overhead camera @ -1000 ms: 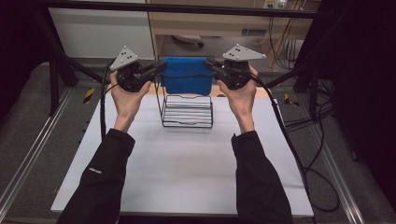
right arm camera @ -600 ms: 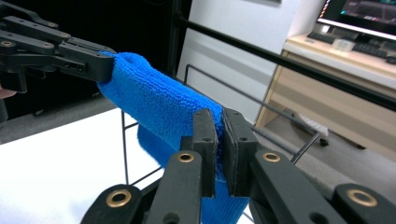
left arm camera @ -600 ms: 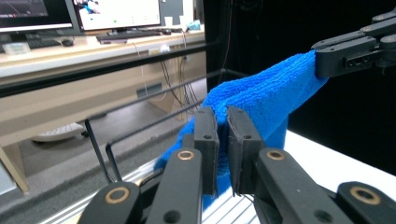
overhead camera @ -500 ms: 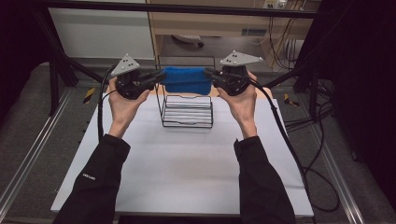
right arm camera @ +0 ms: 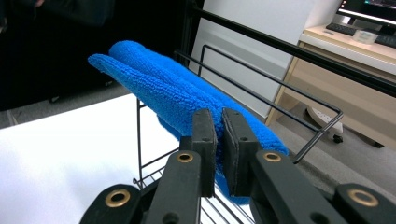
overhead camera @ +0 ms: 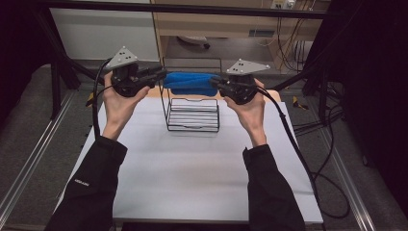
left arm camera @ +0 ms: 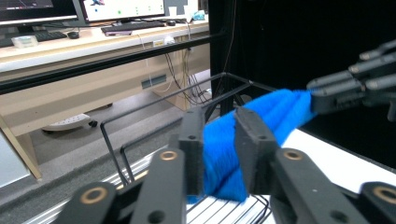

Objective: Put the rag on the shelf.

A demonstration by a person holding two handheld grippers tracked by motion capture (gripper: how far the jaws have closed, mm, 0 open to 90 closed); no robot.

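High view: the blue cloth (overhead camera: pixel 188 83) is stretched between the left tool (overhead camera: pixel 156 75) and right tool (overhead camera: pixel 216 84), above the wire rack (overhead camera: pixel 192 114) on the tabletop (overhead camera: pixel 192 168).

Left gripper view: jaws have just been opening, cloth (left arm camera: pixel 224 154) loosely between.

Right gripper view: cloth (right arm camera: pixel 187 100) is clenched; it should be lowered level.

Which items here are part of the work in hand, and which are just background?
In use:
- blue cloth, held at its two ends
- wire rack beneath it
- left gripper, jaws just been opening, cloth between them
- right gripper, shut on the cloth

Background:
- white table
- desk with monitors
- floor cables
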